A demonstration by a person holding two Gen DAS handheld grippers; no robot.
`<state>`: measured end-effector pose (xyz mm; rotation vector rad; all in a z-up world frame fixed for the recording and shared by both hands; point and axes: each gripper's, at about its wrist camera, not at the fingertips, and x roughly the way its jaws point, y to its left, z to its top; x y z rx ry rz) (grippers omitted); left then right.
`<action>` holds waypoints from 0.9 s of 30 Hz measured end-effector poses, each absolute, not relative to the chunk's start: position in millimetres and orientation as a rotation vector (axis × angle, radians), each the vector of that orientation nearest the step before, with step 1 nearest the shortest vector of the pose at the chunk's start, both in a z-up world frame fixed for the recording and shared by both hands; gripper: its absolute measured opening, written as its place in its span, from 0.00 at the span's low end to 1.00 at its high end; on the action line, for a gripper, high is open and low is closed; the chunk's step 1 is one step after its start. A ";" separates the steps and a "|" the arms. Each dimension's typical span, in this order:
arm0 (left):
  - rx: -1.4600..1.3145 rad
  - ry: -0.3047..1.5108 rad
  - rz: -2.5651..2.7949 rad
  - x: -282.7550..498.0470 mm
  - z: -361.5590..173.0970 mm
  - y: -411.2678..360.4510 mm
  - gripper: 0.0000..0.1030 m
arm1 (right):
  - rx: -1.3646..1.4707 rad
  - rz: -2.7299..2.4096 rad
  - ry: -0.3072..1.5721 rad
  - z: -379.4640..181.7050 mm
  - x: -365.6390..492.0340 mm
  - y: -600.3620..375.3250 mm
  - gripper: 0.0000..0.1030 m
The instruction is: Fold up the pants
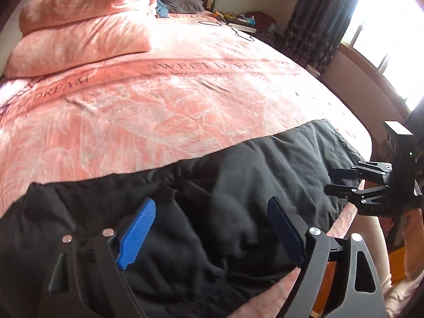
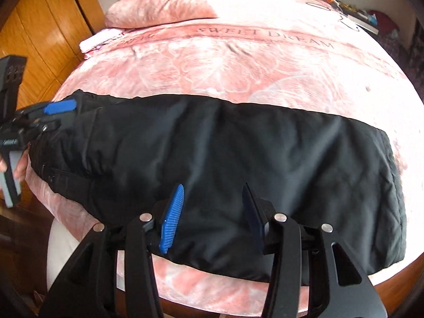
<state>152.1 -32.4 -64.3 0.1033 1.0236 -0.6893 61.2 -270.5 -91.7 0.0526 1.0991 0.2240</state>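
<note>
We are hovering both spread, empty grippers, left gripper (image 1: 209,234) and right gripper (image 2: 213,218), over the black padded fabric pants (image 2: 225,159) lying along the pink bed's (image 2: 238,66) near edge; next we likely need to grip an end for the crosswise fold.

Black pants (image 1: 238,175) lie across the near edge of a pink bed cover (image 1: 164,100). The left gripper (image 1: 212,228) hangs over them, blue pads (image 1: 137,233) wide apart. The right gripper (image 1: 334,182) sits at the right, two pink pillows (image 1: 84,26) far left.

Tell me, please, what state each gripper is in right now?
Left gripper: open, holding nothing, above the pants.
Right gripper: open, holding nothing.
</note>
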 end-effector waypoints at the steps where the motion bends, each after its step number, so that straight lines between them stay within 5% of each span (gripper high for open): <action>1: 0.095 1.049 -0.717 164.5 -68.0 -28.4 0.79 | 0.053 0.242 1.105 -94.3 64.3 -264.2 0.45; 27: 0.224 1.438 -1.065 257.4 -128.5 -10.7 0.67 | -0.056 0.332 1.172 -130.1 84.8 -207.5 0.63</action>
